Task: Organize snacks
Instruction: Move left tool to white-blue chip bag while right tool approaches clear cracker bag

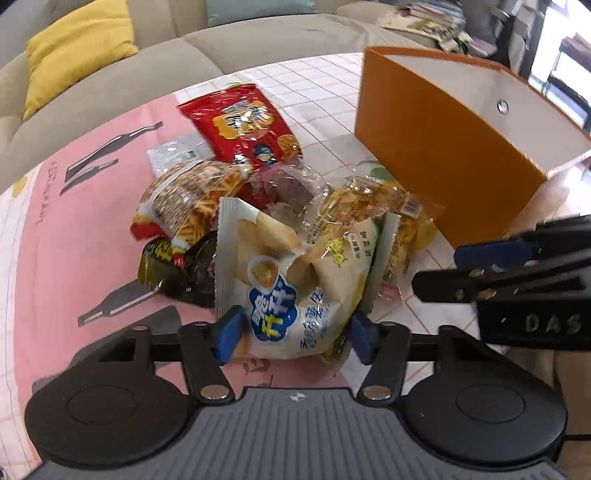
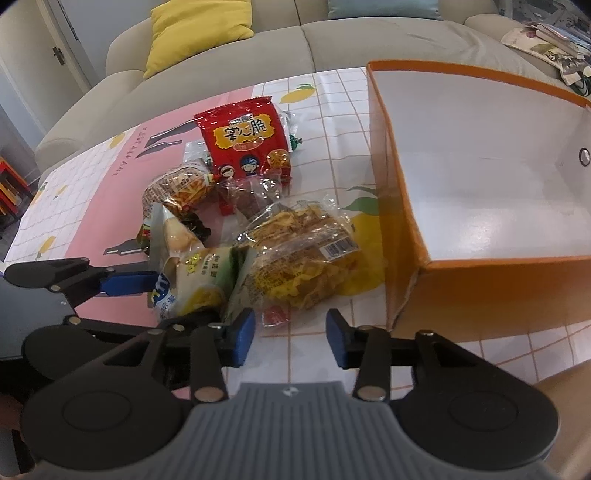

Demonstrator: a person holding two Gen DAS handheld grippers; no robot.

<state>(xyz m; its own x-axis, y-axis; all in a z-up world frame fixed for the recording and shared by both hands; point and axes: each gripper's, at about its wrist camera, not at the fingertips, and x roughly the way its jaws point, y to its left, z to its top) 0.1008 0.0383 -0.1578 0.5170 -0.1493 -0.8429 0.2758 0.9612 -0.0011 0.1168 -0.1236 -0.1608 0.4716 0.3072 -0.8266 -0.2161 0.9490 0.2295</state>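
Note:
My left gripper (image 1: 293, 334) is shut on a white snack bag with a blue logo (image 1: 291, 273), at the near edge of a snack pile; the bag also shows in the right wrist view (image 2: 192, 284). The pile holds a red packet (image 1: 243, 125), a bag of thin sticks (image 1: 192, 199), a dark packet (image 1: 177, 269), a clear pack of brown pieces (image 1: 284, 184) and a clear bag of yellow crisps (image 2: 303, 254). My right gripper (image 2: 290, 338) is open and empty, just in front of the crisps. An orange box (image 2: 480, 184), open and white inside, stands to the right.
The table has a pink and white checked cloth (image 2: 325, 110). A beige sofa (image 2: 351, 40) with a yellow cushion (image 2: 195, 29) runs along the far side. Printed papers (image 2: 554, 44) lie on the sofa at the far right.

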